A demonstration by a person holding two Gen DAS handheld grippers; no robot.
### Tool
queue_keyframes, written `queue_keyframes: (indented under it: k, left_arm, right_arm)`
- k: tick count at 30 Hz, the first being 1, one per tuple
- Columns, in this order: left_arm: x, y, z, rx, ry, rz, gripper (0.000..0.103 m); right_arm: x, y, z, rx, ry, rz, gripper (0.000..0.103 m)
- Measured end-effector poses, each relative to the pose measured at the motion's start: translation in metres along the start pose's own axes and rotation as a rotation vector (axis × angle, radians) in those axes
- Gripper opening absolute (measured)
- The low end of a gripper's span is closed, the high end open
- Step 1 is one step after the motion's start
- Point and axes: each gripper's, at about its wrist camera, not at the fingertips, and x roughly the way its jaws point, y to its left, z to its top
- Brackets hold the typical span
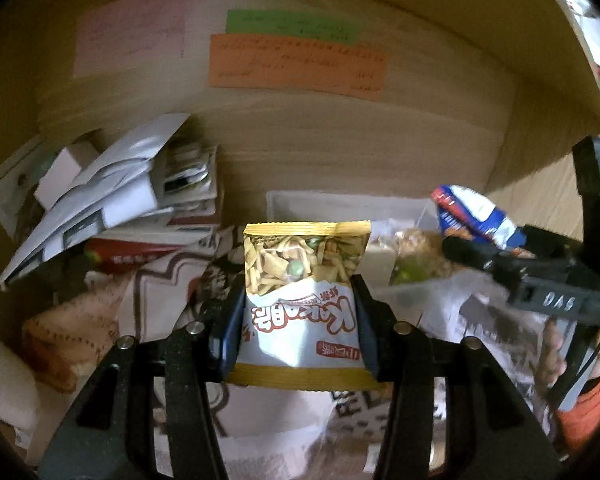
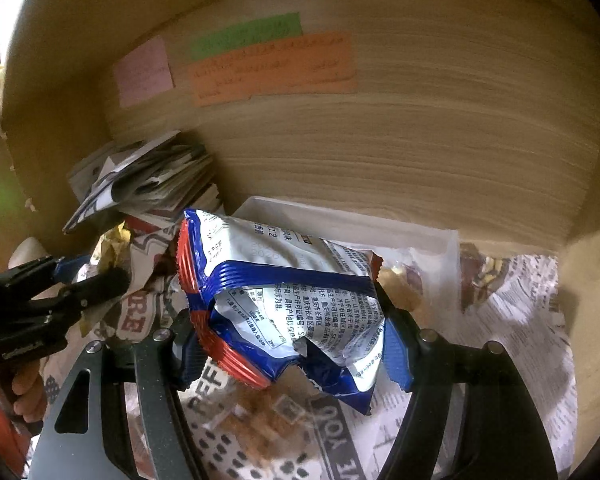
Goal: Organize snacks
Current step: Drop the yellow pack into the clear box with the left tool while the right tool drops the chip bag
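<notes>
My left gripper point(image 1: 298, 312) is shut on a yellow-and-white snack bag point(image 1: 300, 300) with a clear window, held upside down above the printed cloth. My right gripper point(image 2: 288, 320) is shut on a blue, white and red snack bag point(image 2: 284, 296), crumpled and tilted, in front of a clear plastic bin point(image 2: 452, 240). The right gripper with its blue bag point(image 1: 472, 216) shows at the right of the left wrist view, over the bin point(image 1: 340, 200), which holds other snack packs point(image 1: 416, 256). The left gripper point(image 2: 96, 284) shows at the left of the right wrist view.
A wooden cabinet back wall point(image 1: 340, 136) carries pink, green and orange notes point(image 1: 296, 66). A leaning stack of papers and boxes point(image 1: 112, 188) stands at the left. A printed newspaper-style cloth point(image 2: 512, 312) covers the shelf floor. A small snack pack point(image 2: 260, 412) lies under my right gripper.
</notes>
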Motion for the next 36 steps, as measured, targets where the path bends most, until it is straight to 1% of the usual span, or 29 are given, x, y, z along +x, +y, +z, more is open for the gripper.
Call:
queue_keyframes:
  k: [5, 10, 14, 19, 22, 26, 28, 33, 35, 36]
  left_arm:
    - [0.024, -0.005, 0.011, -0.007, 0.022, 0.0, 0.049]
    - [0.053, -0.004, 0.014, -0.02, 0.065, -0.003, 0.049]
    - [0.07, -0.004, 0.016, -0.012, 0.087, -0.007, 0.049]
    - [0.078, -0.008, 0.016, 0.003, 0.093, -0.01, 0.049]
    - [0.087, -0.01, 0.019, 0.009, 0.097, -0.002, 0.049]
    - [0.099, -0.01, 0.018, -0.002, 0.113, 0.004, 0.049]
    - [0.101, -0.009, 0.016, -0.008, 0.114, 0.017, 0.052]
    - [0.1, -0.007, 0.016, -0.024, 0.125, -0.014, 0.057]
    - [0.099, -0.006, 0.016, -0.029, 0.12, -0.014, 0.062]
    - [0.098, -0.005, 0.017, -0.027, 0.108, 0.002, 0.068]
  right_arm:
    - [0.017, -0.001, 0.007, -0.006, 0.016, -0.008, 0.067]
    - [0.033, -0.006, 0.012, -0.008, 0.036, -0.025, 0.067]
    - [0.045, -0.012, 0.013, 0.001, 0.055, -0.033, 0.067]
    - [0.056, -0.017, 0.014, 0.019, 0.082, -0.033, 0.068]
    - [0.06, -0.016, 0.016, 0.014, 0.097, -0.048, 0.07]
    - [0.062, -0.014, 0.015, -0.004, 0.11, -0.078, 0.071]
    - [0.064, -0.013, 0.014, -0.012, 0.12, -0.08, 0.073]
    - [0.068, -0.012, 0.013, -0.015, 0.125, -0.075, 0.075]
    - [0.064, -0.013, 0.012, -0.013, 0.125, -0.075, 0.077]
    - [0.061, -0.014, 0.012, -0.012, 0.12, -0.076, 0.077]
